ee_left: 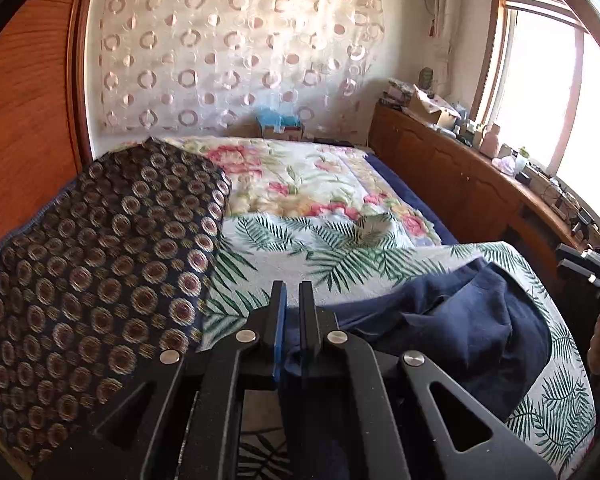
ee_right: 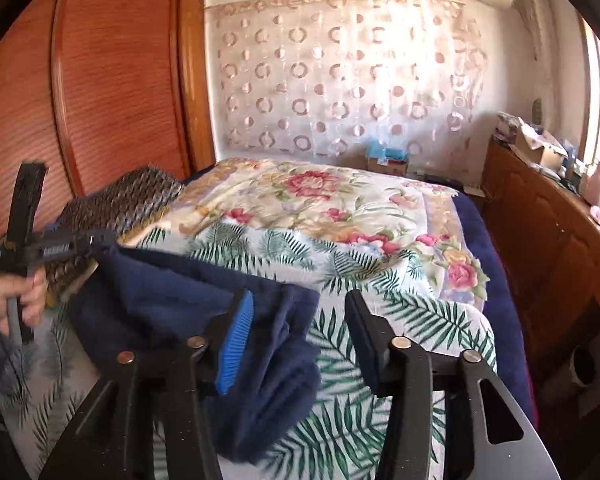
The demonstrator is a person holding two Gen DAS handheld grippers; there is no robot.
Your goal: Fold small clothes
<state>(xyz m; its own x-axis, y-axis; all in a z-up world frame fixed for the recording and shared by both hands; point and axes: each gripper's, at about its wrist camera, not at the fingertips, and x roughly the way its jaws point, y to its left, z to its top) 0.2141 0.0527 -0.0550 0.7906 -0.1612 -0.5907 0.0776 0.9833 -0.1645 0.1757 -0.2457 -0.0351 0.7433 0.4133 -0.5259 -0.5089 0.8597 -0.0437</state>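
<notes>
A small navy blue garment (ee_left: 468,320) lies bunched on the palm-leaf sheet (ee_left: 340,264) at the near edge of the bed. My left gripper (ee_left: 293,300) is shut on the garment's left edge, which hangs from the jaws. In the right wrist view the same garment (ee_right: 204,312) stretches from the left gripper (ee_right: 90,246) down under my right gripper (ee_right: 300,332). The right gripper is open, its jaws wide apart above the garment's bunched end, and holds nothing.
A dark pillow with a circle pattern (ee_left: 100,264) lies on the bed's left side. A floral quilt (ee_left: 300,176) covers the far half. A wooden cabinet (ee_left: 480,184) with clutter runs along the right, under a window. A wooden wardrobe (ee_right: 112,80) stands at the left.
</notes>
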